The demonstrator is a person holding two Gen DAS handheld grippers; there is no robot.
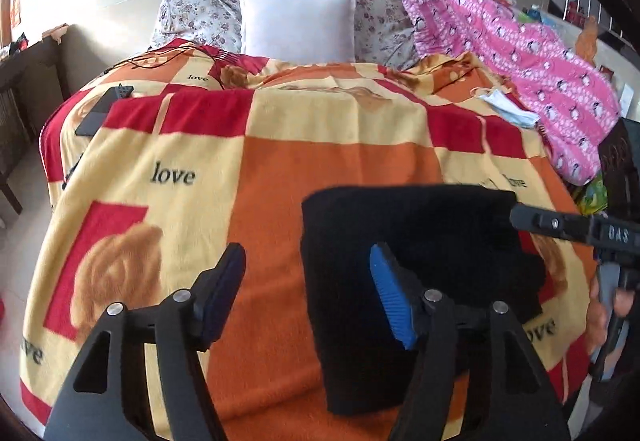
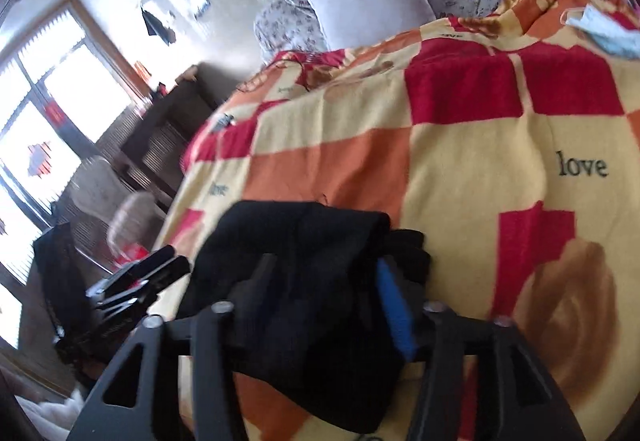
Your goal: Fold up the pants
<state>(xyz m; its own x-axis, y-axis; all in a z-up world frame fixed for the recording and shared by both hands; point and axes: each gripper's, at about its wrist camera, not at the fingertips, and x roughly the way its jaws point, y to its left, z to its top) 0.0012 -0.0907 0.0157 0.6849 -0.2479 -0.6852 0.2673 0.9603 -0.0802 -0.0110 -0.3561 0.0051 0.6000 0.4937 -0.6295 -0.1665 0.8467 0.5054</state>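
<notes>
The black pants [image 1: 416,273] lie folded on the blanket [image 1: 280,145] at the near right, and with the left gripper [image 1: 308,297] and right gripper [image 2: 320,301] both spread apart and holding nothing, lift them clear without dragging the fold.

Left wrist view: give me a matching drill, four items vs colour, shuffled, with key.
Items:
1. pants
2. pillow
3. mask
4. garment at the right of the bed

Colours:
A. pink, patterned
B. black
C. light blue
D. white

Pairs: 1-B, 2-D, 3-C, 4-A
</notes>
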